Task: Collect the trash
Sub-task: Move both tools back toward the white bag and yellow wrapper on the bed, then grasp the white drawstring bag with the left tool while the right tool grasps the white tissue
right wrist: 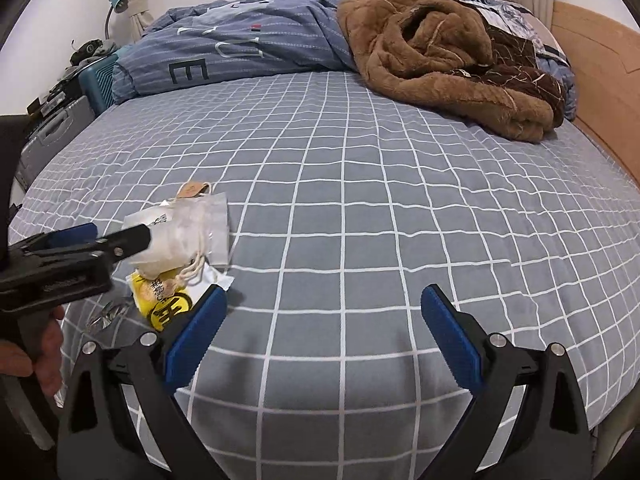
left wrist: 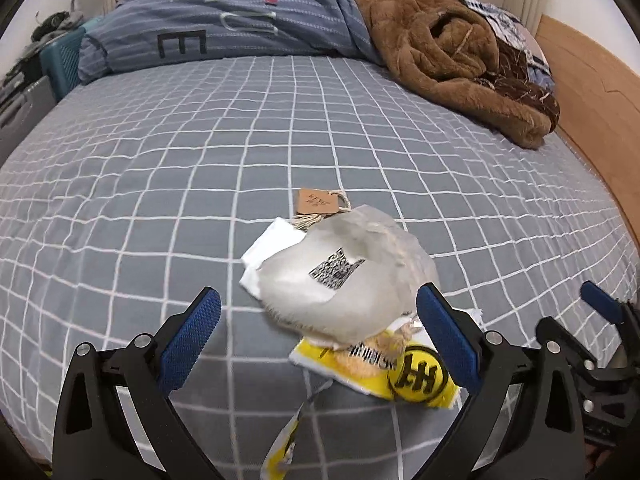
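The right claw (right wrist: 322, 316) hangs wide open over the grey checked bed (right wrist: 360, 208), holding nothing. To its left, trash (right wrist: 180, 248) lies heaped on the sheet, the left claw (right wrist: 116, 236) beside it. A brown blanket (right wrist: 440, 56) lies far back.

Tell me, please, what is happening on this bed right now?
A person holds a gripper in each hand over a grey checked bed sheet. The left gripper is open around a pile of trash: a frosted plastic bag atop a yellow wrapper, with a brown paper tag behind. The right gripper is open and empty beside the pile.
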The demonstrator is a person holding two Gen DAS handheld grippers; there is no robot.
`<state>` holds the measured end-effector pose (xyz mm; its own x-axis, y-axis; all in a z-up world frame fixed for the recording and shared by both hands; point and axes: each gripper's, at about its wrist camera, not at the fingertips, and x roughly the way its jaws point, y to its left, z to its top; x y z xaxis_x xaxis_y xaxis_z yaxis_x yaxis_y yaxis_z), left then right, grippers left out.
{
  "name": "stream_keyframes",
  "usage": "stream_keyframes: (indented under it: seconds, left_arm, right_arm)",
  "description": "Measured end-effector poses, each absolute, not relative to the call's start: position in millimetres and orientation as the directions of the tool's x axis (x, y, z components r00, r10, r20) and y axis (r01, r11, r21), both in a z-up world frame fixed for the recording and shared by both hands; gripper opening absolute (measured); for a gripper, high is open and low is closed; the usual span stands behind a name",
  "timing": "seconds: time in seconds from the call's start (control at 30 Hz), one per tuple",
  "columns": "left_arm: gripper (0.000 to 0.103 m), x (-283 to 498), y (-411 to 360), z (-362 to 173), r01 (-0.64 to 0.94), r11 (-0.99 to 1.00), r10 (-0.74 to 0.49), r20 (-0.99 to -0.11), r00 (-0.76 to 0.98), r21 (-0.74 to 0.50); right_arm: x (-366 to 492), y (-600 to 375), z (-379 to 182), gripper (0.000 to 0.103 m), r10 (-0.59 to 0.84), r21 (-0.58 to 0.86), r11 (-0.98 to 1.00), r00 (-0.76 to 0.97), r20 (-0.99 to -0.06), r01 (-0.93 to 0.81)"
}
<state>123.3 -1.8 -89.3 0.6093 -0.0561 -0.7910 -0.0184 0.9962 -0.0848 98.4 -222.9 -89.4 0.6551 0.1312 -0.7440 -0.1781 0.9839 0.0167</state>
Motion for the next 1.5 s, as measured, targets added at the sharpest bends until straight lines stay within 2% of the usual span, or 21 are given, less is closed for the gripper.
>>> stream_keyframes:
  seconds: [0.1,0.17,0.3,0.37,0.6,0.67,0.9,1.07,1.27,1.5]
  left_arm:
    - [0.086,131,-5,-97,-0.026,0.998,-0.035,-0.805,0.593,-0.063]
    - [0.077,135,-7,-103,-0.022,0.998,-0.034,-0.818,0.574,-0.057]
    - [0.069,137,-9,-111,-0.023,0.998,-0.034,-0.832,0.554,-0.056]
    - [0.06,136,-9,-113,-0.025,0.998,-0.028,-0.834,0.551,-0.05]
    - [0.047,133,-3,-113,-0.039,0.994,-0.062,-0.837,0.543,-0.099]
    - [0.039,131,-2,-110,-0.039,0.994,-0.067,-0.835,0.546,-0.105]
    - [0.037,120,6,-87,-0.047,0.987,-0.097,-0.805,0.585,-0.154]
    - [0.037,110,21,-65,-0.069,0.981,-0.097,-0.773,0.627,-0.179]
    - [0.037,96,57,-52,-0.139,0.977,-0.031,-0.758,0.651,-0.159]
    - [0.037,90,96,-58,-0.218,0.966,0.032,-0.774,0.632,-0.138]
  right_arm:
    - [101,-224,-90,0.094,0.138,0.028,0.984,0.651,-0.746,-0.176]
    - [101,-223,-90,0.094,0.142,0.032,0.983,0.649,-0.748,-0.179]
    - [102,-221,-90,0.094,0.144,0.029,0.982,0.648,-0.747,-0.185]
    - [102,-221,-90,0.094,0.147,0.035,0.982,0.647,-0.748,-0.183]
    - [100,-214,-90,0.094,0.15,0.032,0.981,0.647,-0.747,-0.19]
    - [100,-213,-90,0.094,0.152,0.033,0.981,0.647,-0.747,-0.191]
    - [101,-206,-89,0.094,0.165,0.038,0.978,0.643,-0.748,-0.206]
    - [103,-195,-91,0.094,0.23,0.091,0.965,0.624,-0.747,-0.248]
    - [102,-160,-90,0.094,0.311,0.095,0.926,0.599,-0.738,-0.365]
    - [108,-121,-96,0.094,0.318,0.053,0.904,0.584,-0.747,-0.425]
